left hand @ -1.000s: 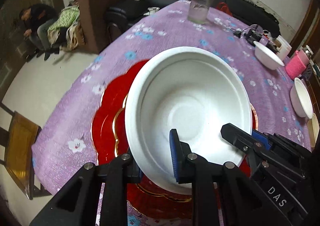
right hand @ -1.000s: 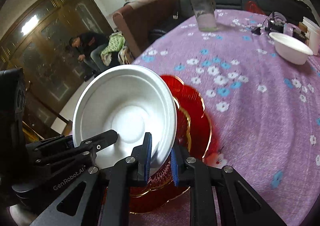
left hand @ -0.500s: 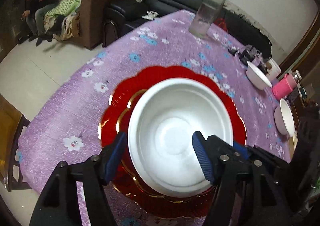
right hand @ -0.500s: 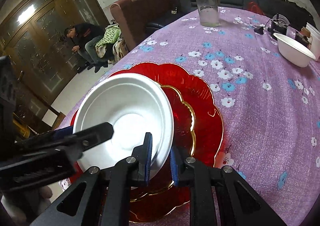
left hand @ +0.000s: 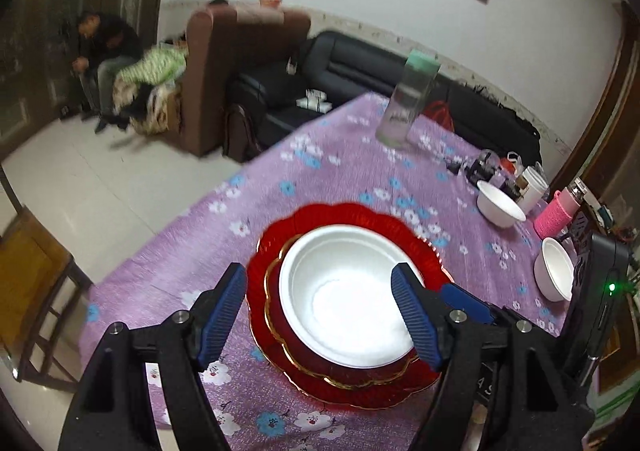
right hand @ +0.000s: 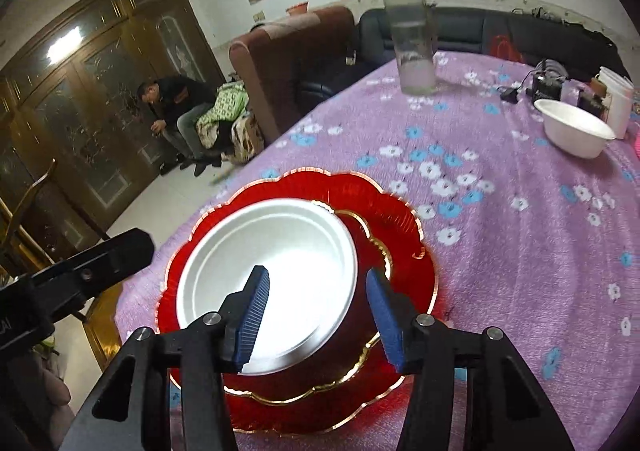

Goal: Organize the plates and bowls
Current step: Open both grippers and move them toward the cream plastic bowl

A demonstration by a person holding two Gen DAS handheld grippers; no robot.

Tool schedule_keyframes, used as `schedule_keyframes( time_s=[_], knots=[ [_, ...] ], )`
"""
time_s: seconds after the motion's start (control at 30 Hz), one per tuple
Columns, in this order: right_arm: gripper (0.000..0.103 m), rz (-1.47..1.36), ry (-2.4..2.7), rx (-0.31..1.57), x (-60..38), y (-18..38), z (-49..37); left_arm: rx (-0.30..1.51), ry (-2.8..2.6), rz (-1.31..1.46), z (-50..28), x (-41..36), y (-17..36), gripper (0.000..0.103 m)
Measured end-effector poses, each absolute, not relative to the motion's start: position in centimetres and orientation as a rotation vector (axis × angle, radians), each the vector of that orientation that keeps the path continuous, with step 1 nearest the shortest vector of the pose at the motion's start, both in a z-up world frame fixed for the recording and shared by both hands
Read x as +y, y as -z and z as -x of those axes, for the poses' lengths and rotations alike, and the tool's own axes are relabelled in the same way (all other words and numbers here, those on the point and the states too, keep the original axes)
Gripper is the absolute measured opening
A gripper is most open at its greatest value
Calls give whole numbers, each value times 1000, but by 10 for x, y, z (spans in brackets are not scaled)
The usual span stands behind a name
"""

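Both tools stood with their jaws spread and held nothing. On my left wrist feed the left tool (left hand: pixel 318 307) hung above the white bowl (left hand: pixel 346 297), its two blue pads framing the bowl's rim at nine and three o'clock with a gap on each side. That bowl sat inside a small red gold-edged plate (left hand: pixel 304 359), which rested in turn on a large red scalloped plate (left hand: pixel 340 215) on the purple flowered worktop (left hand: pixel 280 187).

On my right wrist feed the right tool (right hand: pixel 316 319) hovered over the same white bowl (right hand: pixel 276 267), which filled the frame from centre toward nine o'clock. One blue pad (right hand: pixel 252 315) showed against the bowl's inside and the other (right hand: pixel 384 317) lay outside its rim toward three o'clock, over the small plate (right hand: pixel 368 239); I could not tell whether either pad touched the bowl. The large plate (right hand: pixel 400 211) spread beneath, and the left tool (right hand: pixel 92 263) reached in from nine o'clock.

Further off, a second white bowl (right hand: pixel 574 131) stood at two o'clock, well apart from the stack, and a clear bottle with a green cap (right hand: pixel 410 35) stood upright at twelve o'clock. My left feed showed a third white bowl (left hand: pixel 556 269) at three o'clock, beside a pink cup (left hand: pixel 556 213).
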State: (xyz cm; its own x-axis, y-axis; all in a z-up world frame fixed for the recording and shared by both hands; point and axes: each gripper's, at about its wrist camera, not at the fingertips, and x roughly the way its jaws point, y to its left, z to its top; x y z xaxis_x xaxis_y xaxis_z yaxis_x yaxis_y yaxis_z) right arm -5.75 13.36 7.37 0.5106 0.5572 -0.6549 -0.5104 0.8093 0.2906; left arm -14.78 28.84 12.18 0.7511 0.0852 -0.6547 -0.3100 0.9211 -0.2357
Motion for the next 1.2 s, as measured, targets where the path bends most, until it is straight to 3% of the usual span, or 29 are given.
schedule_keyframes(
  time_s=[0.17,0.3,0.43,0.73,1.2],
  knots=[
    [58,-29,-606,715,109,-91,79,544,-277,209,165,256,-144,87],
    [70,8,-524,580,77,-102,99,484,-268,151,168,227,-153,96],
    [81,-24,-410,500,28,-100,108,573,-147,112,151,192,-147,96],
    [81,-127,-168,657,-129,-65,105,696,77,49,127,112,-129,96],
    [81,-385,279,676,-342,-61,117,819,200,-35,112,40,-98,96]
  ],
)
